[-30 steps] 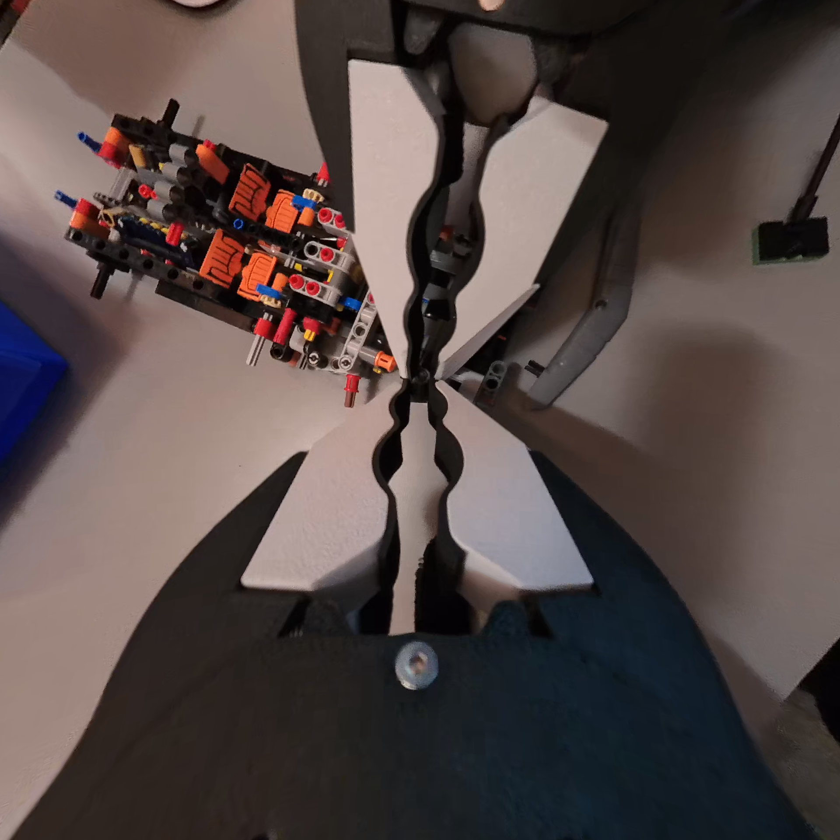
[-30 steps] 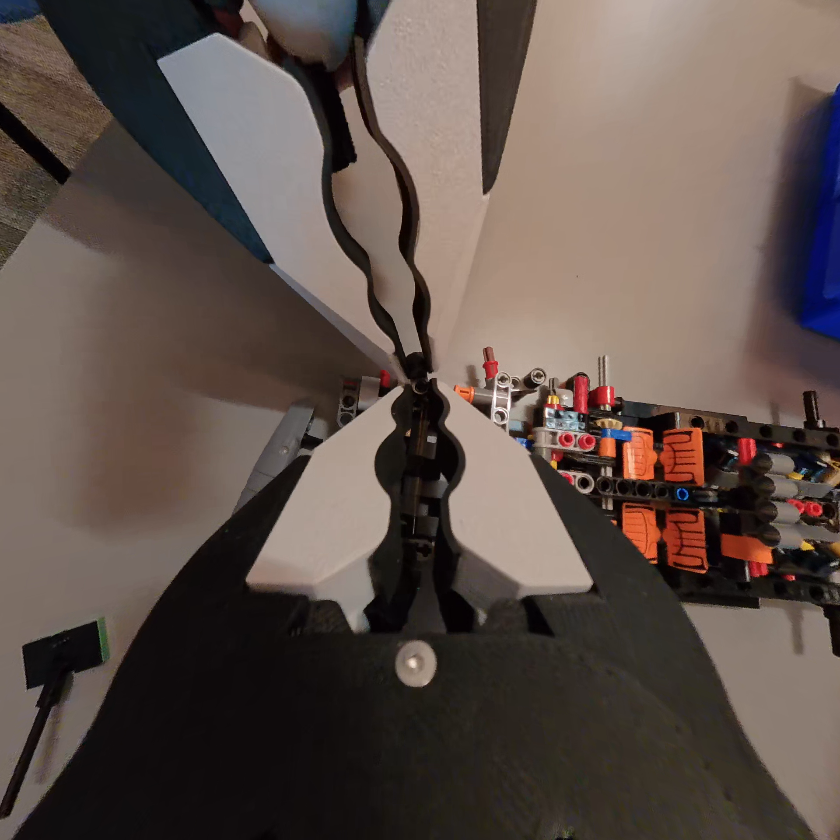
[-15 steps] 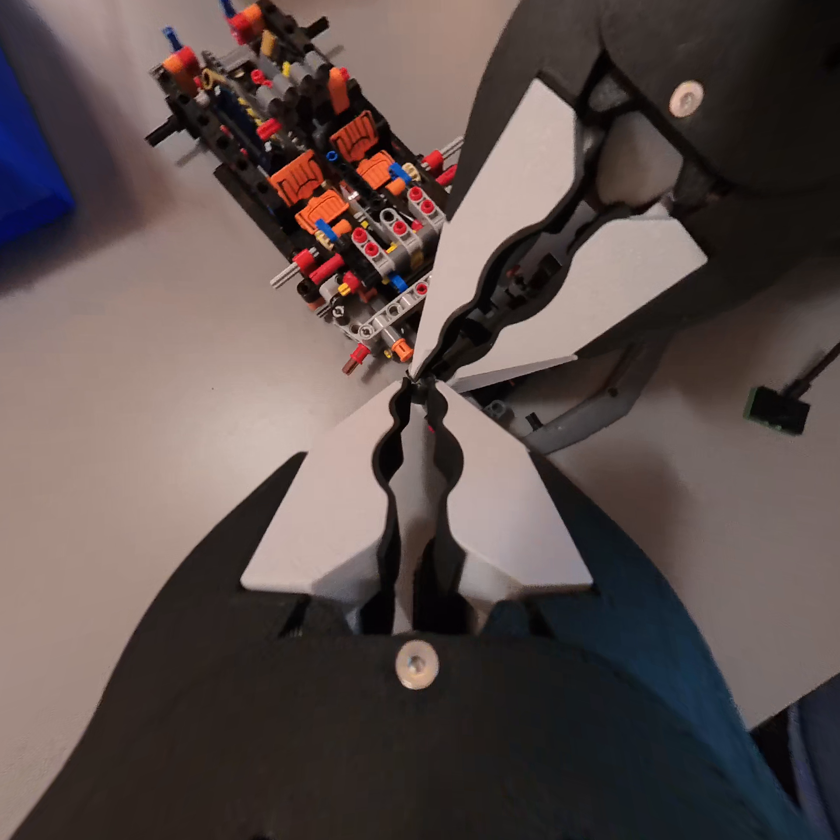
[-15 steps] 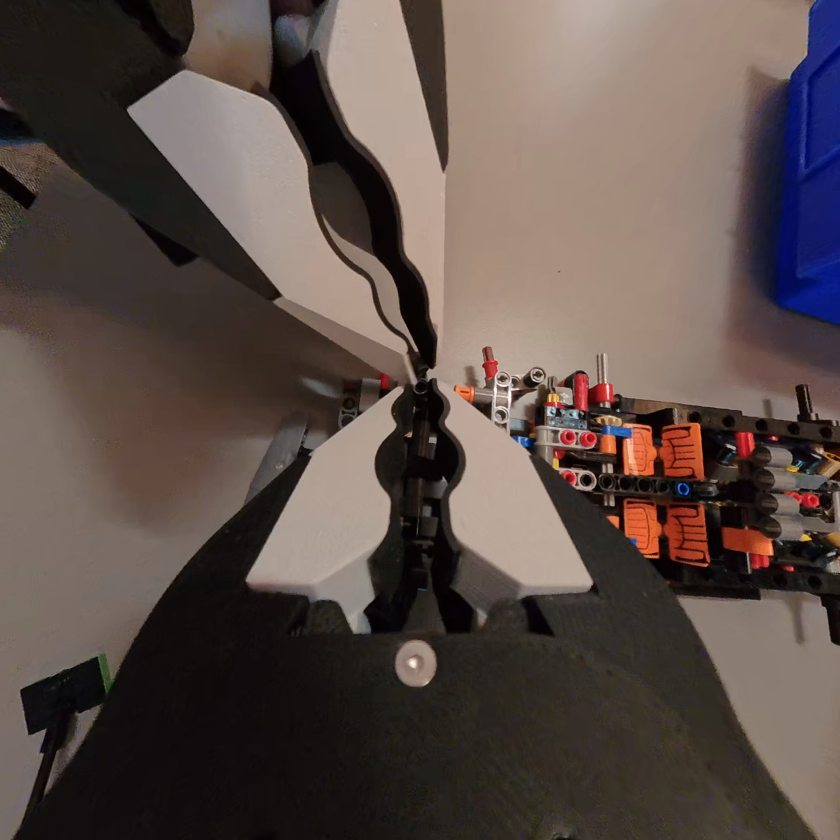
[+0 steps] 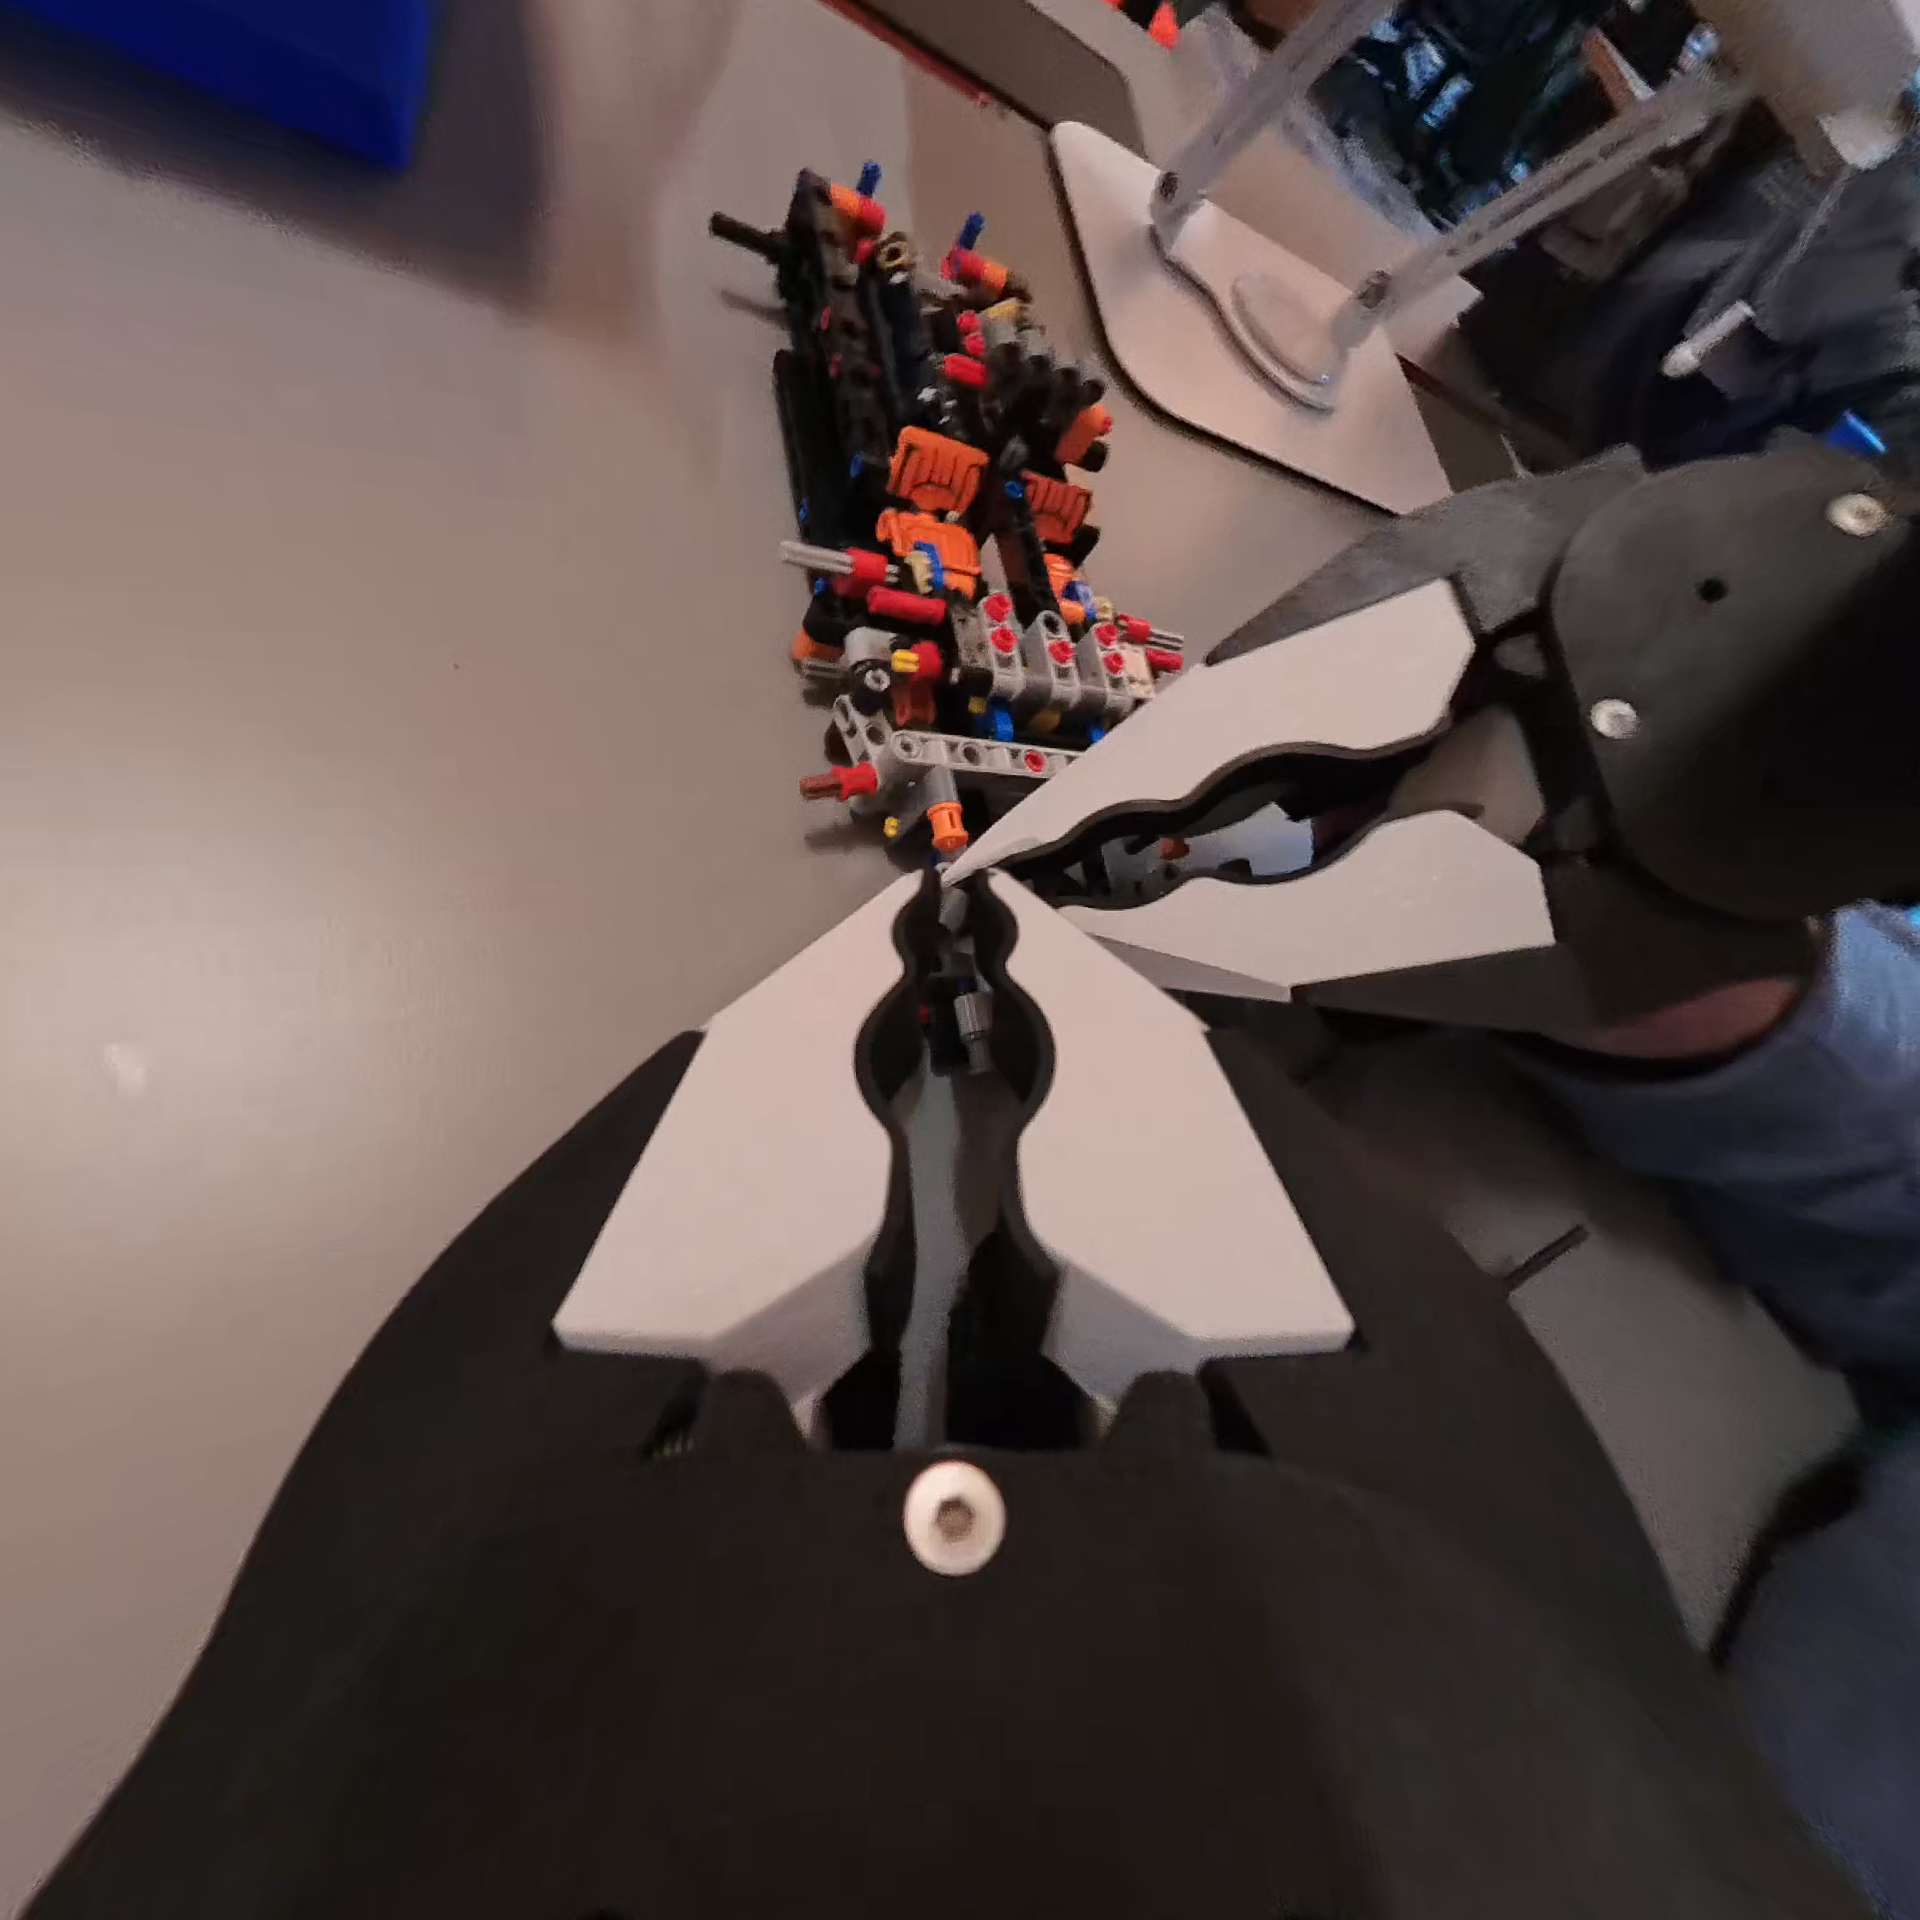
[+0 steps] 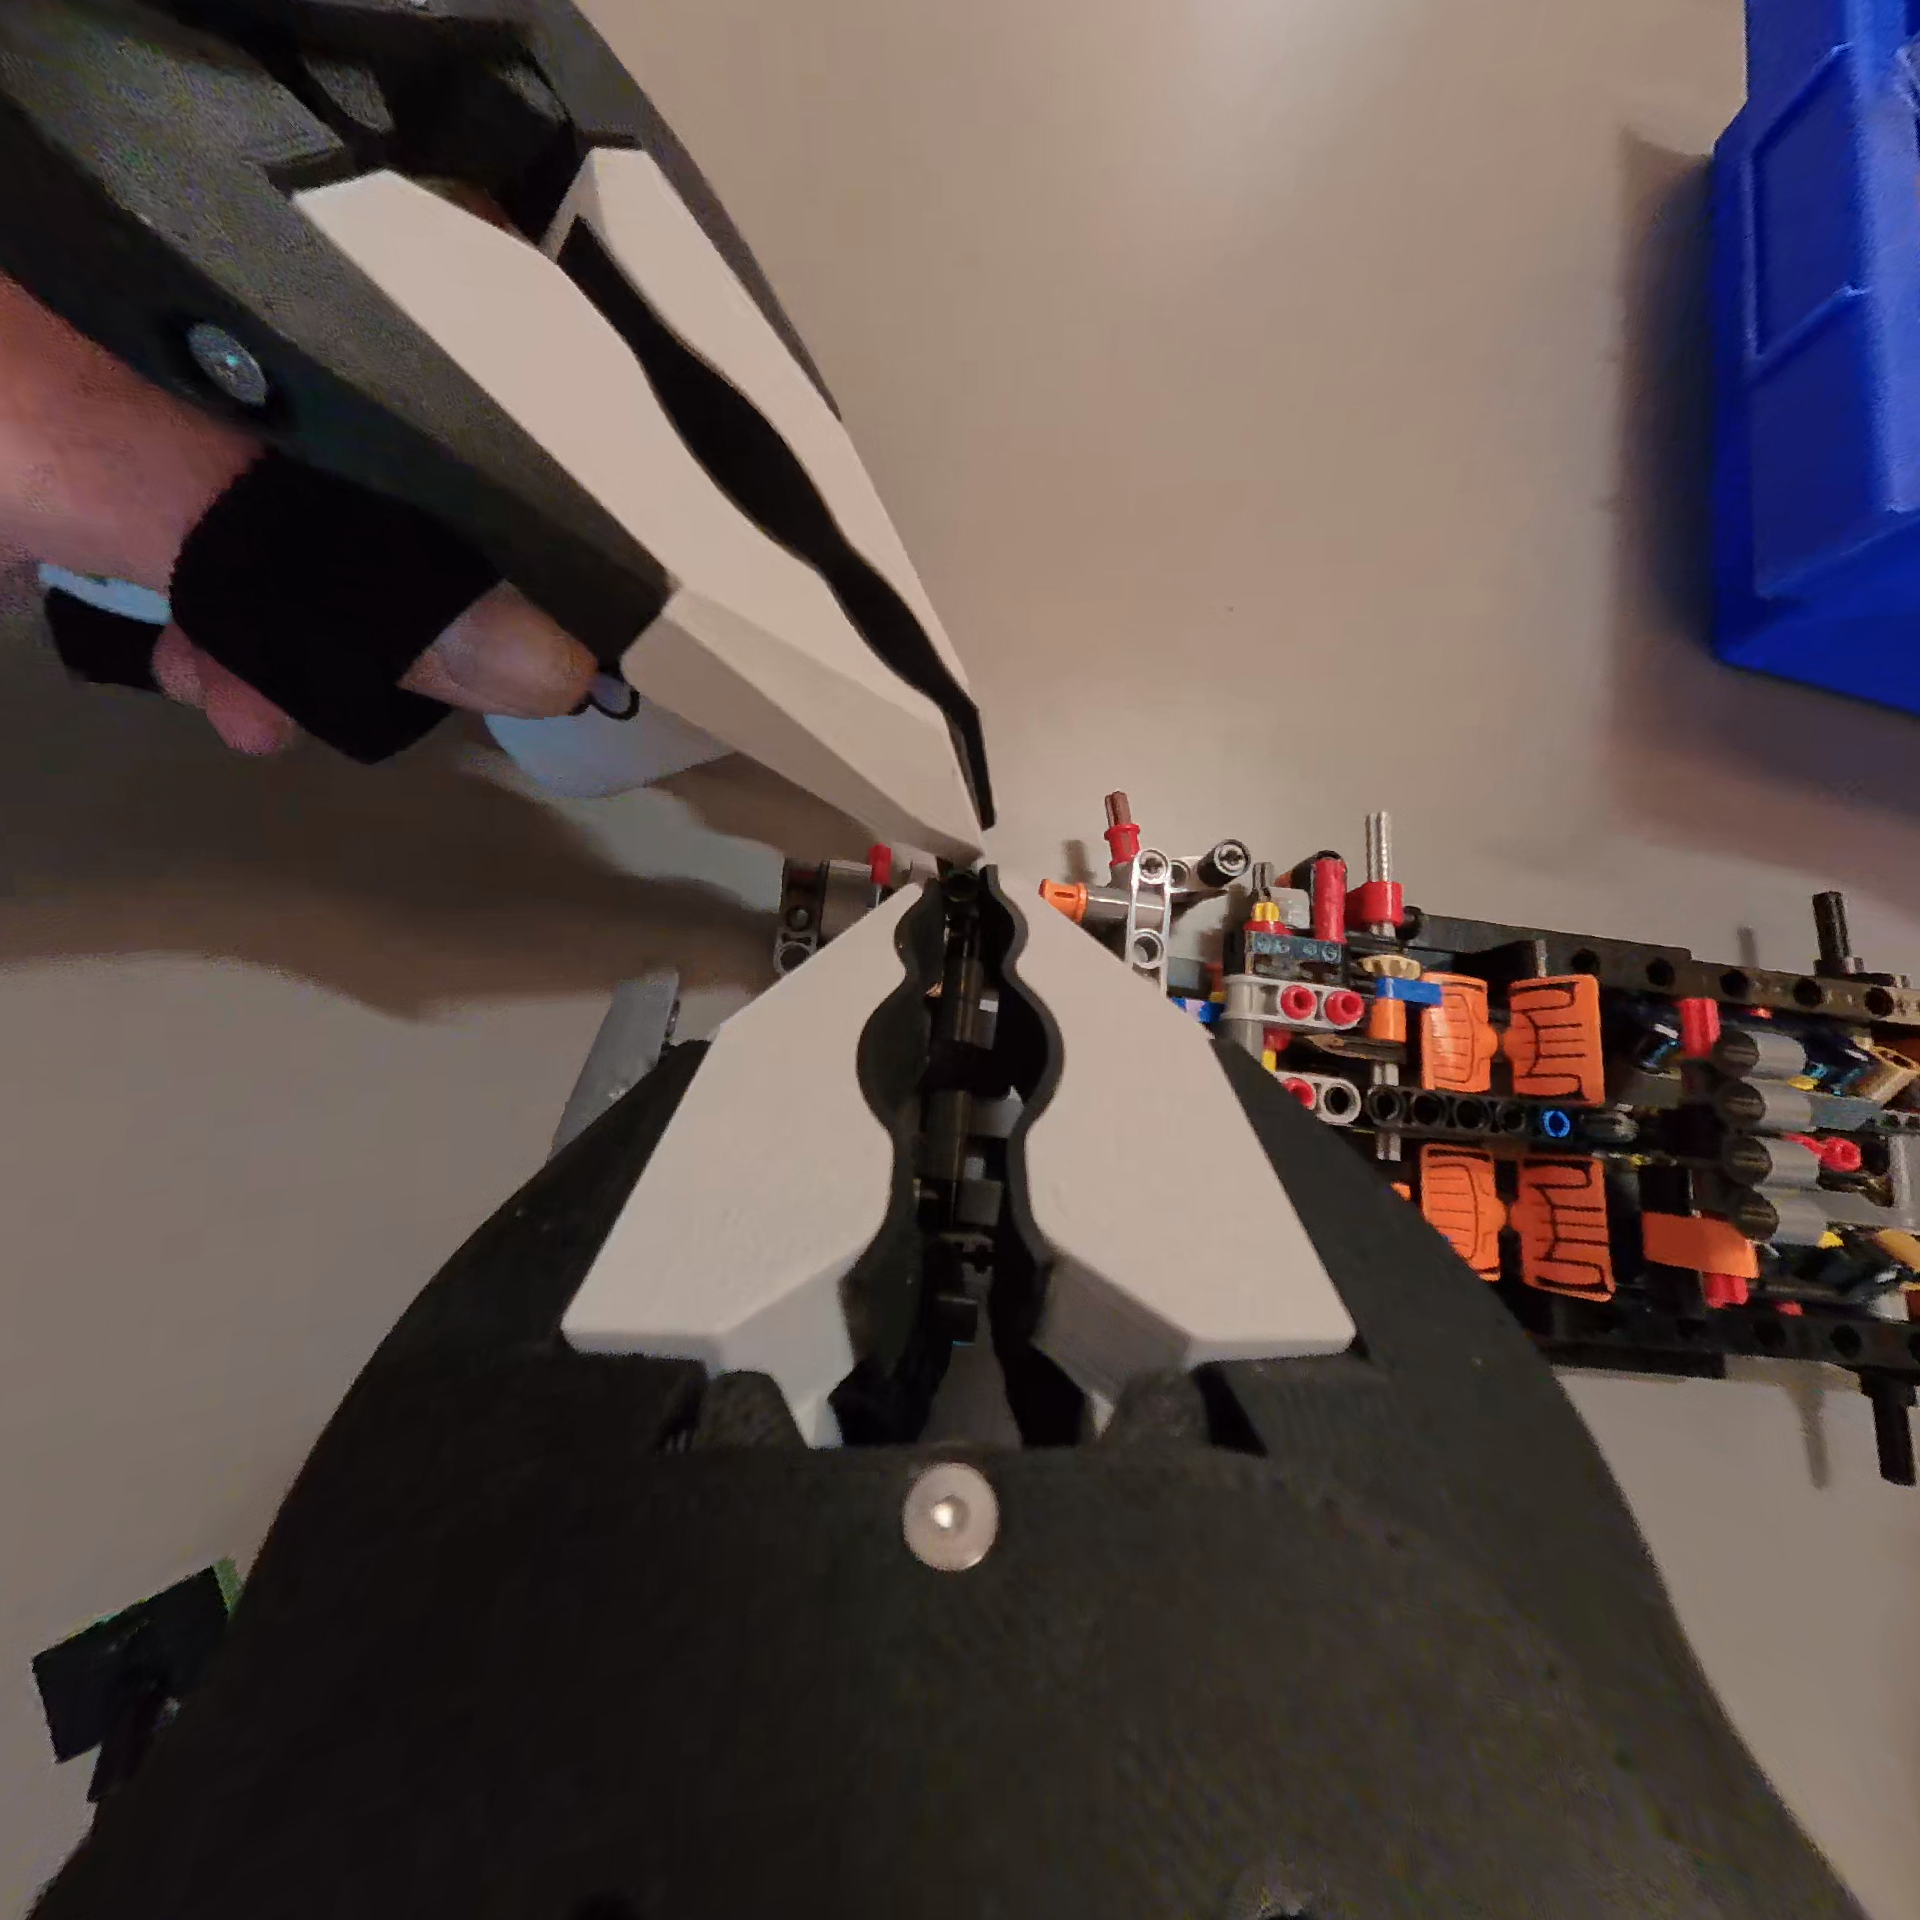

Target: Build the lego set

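The lego model [image 5: 956, 540], black with orange, red and grey parts, lies on the pale table; it also shows in the right wrist view [image 6: 1507, 1091]. My left gripper [image 5: 940, 883] is shut, its tips at the model's near end on a small dark pin. My right gripper [image 6: 961, 883] is shut on a black lego part [image 6: 966, 1039] at that same end. The two grippers meet tip to tip. The right gripper [image 5: 961, 871] comes in from the right in the left wrist view. The left gripper [image 6: 982, 831] comes in from the upper left in the right wrist view.
A blue bin [image 6: 1818, 364] stands beyond the model. A loose grey curved piece [image 6: 623, 1039] lies left of my right gripper. A black connector with a green edge [image 6: 125, 1662] lies near the table edge. A white stand base [image 5: 1247, 312] is behind the model. The grippers are tip to tip, or close to it. My right gripper's tips are some 7 cm from the loose grey curved piece [image 6: 623, 1039].
My left gripper has swung round the meeting point and dropped lower, so the right gripper now comes in from its right. The tips stayed together. The model has not moved.
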The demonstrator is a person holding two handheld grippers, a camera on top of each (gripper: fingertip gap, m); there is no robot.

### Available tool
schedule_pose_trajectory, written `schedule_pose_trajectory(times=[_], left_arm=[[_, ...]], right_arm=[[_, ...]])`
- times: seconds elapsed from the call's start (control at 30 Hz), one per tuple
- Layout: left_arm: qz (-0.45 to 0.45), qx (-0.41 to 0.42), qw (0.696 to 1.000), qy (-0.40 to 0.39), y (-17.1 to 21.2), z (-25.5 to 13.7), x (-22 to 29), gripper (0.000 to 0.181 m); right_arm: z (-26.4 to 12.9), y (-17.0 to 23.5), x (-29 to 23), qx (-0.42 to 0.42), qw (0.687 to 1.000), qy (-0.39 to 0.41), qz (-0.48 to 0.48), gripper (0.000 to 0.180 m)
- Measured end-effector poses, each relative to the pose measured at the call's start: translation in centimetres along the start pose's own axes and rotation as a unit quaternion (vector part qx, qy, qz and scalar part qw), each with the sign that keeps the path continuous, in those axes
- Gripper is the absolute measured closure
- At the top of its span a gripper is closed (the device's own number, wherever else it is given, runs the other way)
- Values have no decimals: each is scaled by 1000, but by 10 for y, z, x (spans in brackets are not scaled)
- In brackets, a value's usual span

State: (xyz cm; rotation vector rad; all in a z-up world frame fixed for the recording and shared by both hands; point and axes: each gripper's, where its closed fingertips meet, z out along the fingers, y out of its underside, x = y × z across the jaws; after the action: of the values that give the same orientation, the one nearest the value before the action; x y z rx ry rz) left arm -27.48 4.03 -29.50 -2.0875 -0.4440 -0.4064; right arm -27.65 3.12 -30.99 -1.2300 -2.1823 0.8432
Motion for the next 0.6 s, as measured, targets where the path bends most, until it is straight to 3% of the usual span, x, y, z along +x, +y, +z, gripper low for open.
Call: schedule_pose_trajectory(times=[0.13,0.27,0.6], left_arm=[[192,-23,980,45,-8,-19,18,181],[416,-116,901,45,4,-18,12,161],[592,-208,762,161,21,-1,12,165]], right_arm=[[-3,2,-3,1,1000,-20,-14,175],[-5,5,-4,0,999,-37,-26,175],[-11,9,-8,8,996,-70,-45,175]])
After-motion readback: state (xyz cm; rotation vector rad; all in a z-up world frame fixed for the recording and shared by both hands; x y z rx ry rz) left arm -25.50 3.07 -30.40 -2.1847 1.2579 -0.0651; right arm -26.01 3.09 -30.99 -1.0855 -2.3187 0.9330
